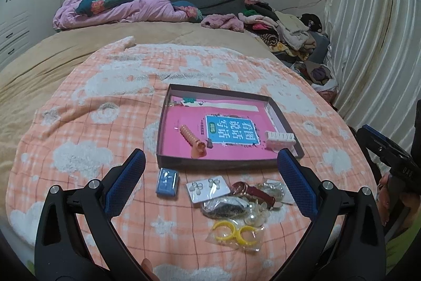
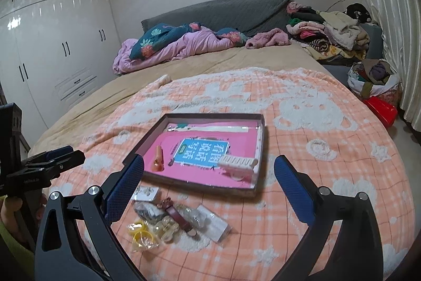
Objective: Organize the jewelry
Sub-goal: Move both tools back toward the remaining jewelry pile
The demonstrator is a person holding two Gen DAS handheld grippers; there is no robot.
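Blanket [image 1: 79, 123] was fuzzy cloth w/ raised tufted patches, matt. Tray [image 1: 168, 107] looked like cardboard, glossy pink liner inside. Left gripper [image 1: 210, 170] & right gripper [image 2: 209, 170]: matt black plastic, textured blue rubbery pads [image 1: 297, 183], shiny metal bolts. Yellow rings [image 1: 236, 231] were plastic in clear crinkly film. Watch [image 1: 252, 190] had smooth leather-like strap. Wardrobe [image 2: 52, 44] was high-gloss white. Curtain [image 1: 368, 44] was satiny.

The blanket [image 1: 105, 102] is peach-orange plaid with fluffy white cloud shapes, and the shallow box [image 1: 161, 128] on it has dark brown walls over a hot-pink floor bearing a sky-blue label [image 1: 231, 131] with dark characters. Inside lie an orange ridged hair clip [image 1: 192, 140] and a cream comb [image 1: 279, 140]. Outside sit a blue case [image 1: 167, 181], yellow rings [image 1: 236, 232], a maroon watch strap [image 1: 259, 192]; both grippers' pads [image 2: 123, 188] are blue on black.
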